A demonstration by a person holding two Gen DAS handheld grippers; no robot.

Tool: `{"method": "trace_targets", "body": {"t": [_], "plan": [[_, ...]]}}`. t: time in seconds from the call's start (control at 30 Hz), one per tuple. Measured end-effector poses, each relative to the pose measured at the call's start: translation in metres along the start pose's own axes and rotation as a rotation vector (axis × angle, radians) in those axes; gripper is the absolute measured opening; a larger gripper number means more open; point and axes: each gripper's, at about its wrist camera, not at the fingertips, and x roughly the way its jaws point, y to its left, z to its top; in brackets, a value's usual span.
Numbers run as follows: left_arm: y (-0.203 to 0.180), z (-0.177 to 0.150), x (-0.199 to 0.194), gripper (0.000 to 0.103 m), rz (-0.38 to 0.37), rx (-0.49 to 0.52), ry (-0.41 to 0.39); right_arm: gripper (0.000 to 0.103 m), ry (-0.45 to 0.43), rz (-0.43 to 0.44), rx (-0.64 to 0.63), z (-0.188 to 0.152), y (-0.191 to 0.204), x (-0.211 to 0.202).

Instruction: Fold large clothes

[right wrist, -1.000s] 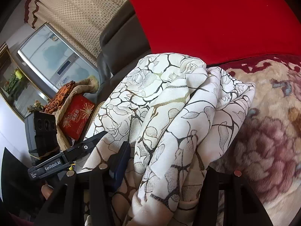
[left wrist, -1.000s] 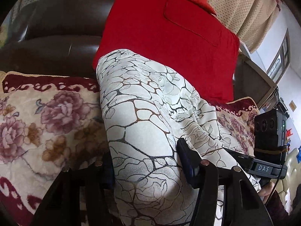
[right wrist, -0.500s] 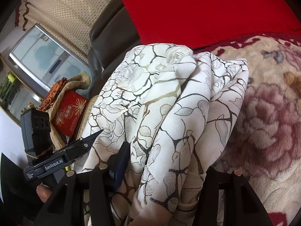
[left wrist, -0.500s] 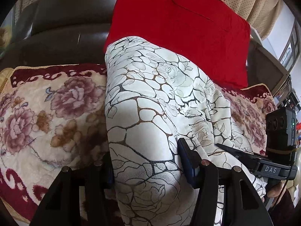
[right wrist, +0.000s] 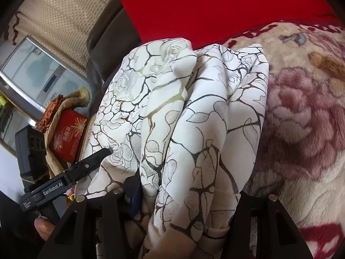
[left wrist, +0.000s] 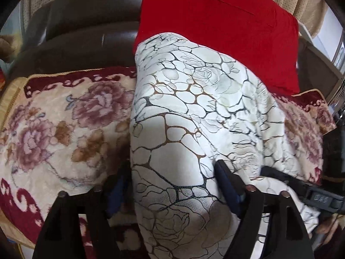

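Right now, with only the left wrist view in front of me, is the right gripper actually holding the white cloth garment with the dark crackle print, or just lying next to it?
Observer: Holding it. In the right wrist view the white crackle-print garment fills the gap between the fingers of the right gripper.
Operator: Flat there, or bunched?
Observer: Bunched. Several long folds run side by side away from the jaws.
Operator: Anything beyond my frame on that side?
Observer: A red box with a gold starburst sits in a tan cloth bag, just past the left gripper.
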Motion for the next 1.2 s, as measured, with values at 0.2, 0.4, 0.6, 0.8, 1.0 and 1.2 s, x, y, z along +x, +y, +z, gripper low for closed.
{"method": "trace_targets", "body": {"t": [0.2, 0.4, 0.6, 0.8, 1.0, 1.2], "plan": [[-0.001, -0.007, -0.028, 0.081, 0.041, -0.001, -0.057, 0.068, -0.024, -0.058, -0.009, 0.007, 0.006, -0.031], [-0.018, -0.022, -0.054, 0.081, 0.088, 0.036, -0.125, 0.068, -0.154, -0.078, -0.041, 0.021, 0.018, -0.079], [-0.017, -0.035, -0.047, 0.081, 0.114, 0.003, -0.092, 0.048, -0.18, 0.037, -0.168, 0.011, 0.066, -0.097], [-0.019, -0.042, -0.029, 0.082, 0.126, -0.007, -0.04, 0.04, 0.027, -0.101, -0.124, -0.021, 0.044, -0.044], [-0.032, -0.045, -0.057, 0.082, 0.185, 0.008, -0.092, 0.042, -0.029, -0.135, -0.178, -0.022, 0.061, -0.071], [-0.04, -0.047, -0.107, 0.082, 0.26, -0.001, -0.17, 0.057, -0.143, -0.178, -0.269, -0.031, 0.091, -0.126]]}}
